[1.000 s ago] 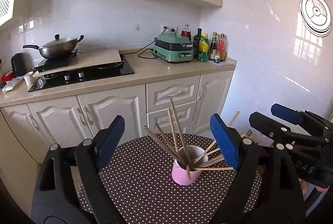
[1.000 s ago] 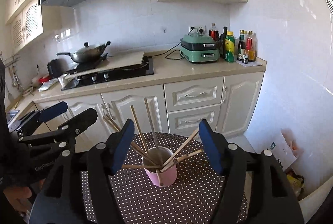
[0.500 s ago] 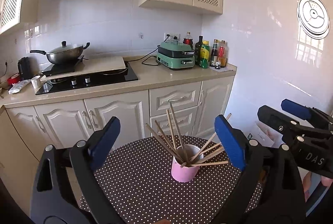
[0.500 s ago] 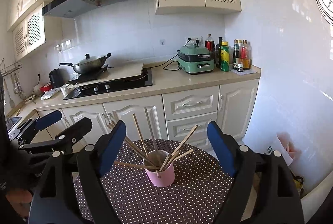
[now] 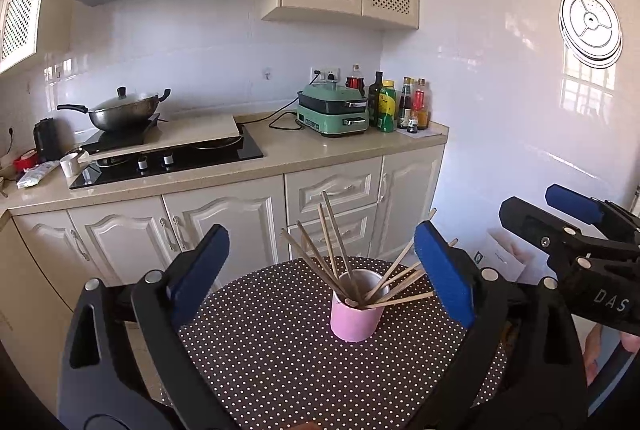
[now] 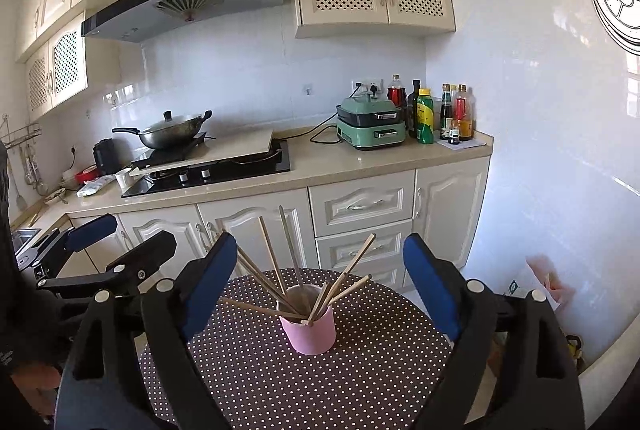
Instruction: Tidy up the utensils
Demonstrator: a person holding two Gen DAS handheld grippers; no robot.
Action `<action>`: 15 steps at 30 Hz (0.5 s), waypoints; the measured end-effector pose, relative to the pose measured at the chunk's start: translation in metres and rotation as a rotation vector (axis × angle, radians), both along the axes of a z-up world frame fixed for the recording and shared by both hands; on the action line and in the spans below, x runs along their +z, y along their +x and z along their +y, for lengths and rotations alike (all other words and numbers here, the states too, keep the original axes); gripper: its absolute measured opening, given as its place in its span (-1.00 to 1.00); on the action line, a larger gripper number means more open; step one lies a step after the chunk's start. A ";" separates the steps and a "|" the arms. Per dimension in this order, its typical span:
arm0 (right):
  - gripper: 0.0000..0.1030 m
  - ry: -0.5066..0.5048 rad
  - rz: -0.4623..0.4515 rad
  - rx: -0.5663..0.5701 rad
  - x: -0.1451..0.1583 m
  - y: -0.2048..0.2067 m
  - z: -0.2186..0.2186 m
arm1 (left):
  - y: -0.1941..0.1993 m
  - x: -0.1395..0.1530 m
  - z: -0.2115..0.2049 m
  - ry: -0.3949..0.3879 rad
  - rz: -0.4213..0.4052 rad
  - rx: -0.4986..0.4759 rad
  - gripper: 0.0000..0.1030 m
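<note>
My left gripper (image 5: 320,274): jaws wide apart, nothing between pads. My right gripper (image 6: 320,278): jaws just been widening, likewise empty. Both held short of pink cup (image 5: 354,322), not touching. Cup upright on round dotted table (image 5: 280,370), holding fanned wooden chopsticks (image 5: 332,234). Beyond: counter (image 5: 288,154), wok (image 5: 124,110) on hob, green cooker (image 5: 334,114), bottles (image 5: 400,106).
</note>
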State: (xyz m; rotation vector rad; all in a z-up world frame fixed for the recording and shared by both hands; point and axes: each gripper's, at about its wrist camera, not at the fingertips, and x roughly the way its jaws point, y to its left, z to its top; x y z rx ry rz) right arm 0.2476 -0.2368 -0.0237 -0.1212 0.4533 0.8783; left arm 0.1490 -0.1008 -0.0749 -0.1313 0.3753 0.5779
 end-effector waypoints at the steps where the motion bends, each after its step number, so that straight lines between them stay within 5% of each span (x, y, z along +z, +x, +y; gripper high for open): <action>1: 0.59 0.000 0.000 0.001 0.000 -0.001 0.000 | -0.001 0.000 0.000 -0.002 0.000 0.000 0.80; 15: 0.60 0.008 -0.007 0.003 -0.002 -0.006 0.001 | -0.003 -0.001 -0.001 0.024 -0.001 0.004 0.83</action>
